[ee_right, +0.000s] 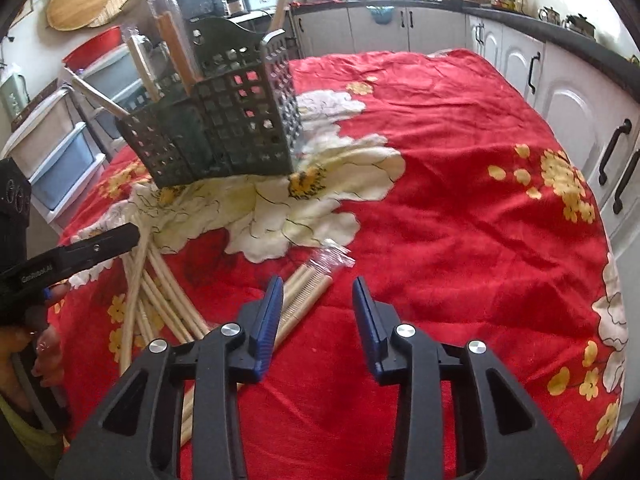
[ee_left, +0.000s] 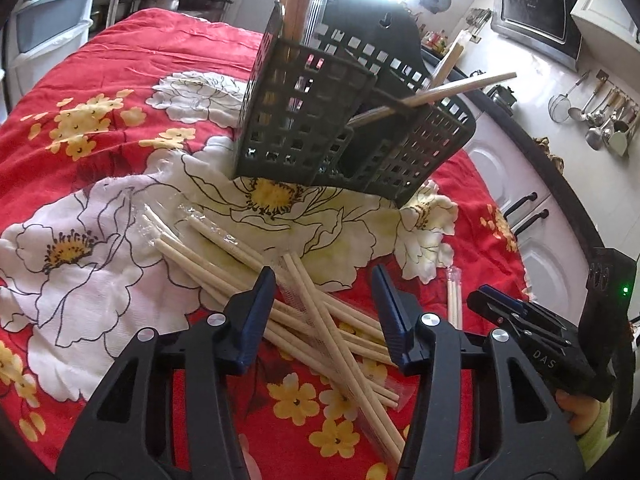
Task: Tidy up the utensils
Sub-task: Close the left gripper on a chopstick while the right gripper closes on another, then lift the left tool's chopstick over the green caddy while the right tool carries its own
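A dark green slotted utensil basket (ee_left: 320,120) stands on the red floral cloth, with several wooden chopsticks (ee_left: 448,90) standing or leaning in it; it also shows in the right wrist view (ee_right: 224,128). A loose pile of wooden chopsticks (ee_left: 320,316) lies on the cloth. My left gripper (ee_left: 324,304) is open and empty just above that pile. My right gripper (ee_right: 318,312) is open and empty beside a plastic-wrapped chopstick pack (ee_right: 308,284). The pile also shows in the right wrist view (ee_right: 156,292). The right gripper also shows at the right of the left wrist view (ee_left: 496,300).
The table is covered by a red cloth with white and yellow flowers (ee_right: 460,160). White kitchen cabinets (ee_right: 580,92) run along the right side. Plastic drawers (ee_right: 60,160) stand at the left. Ladles hang on the wall (ee_left: 600,116).
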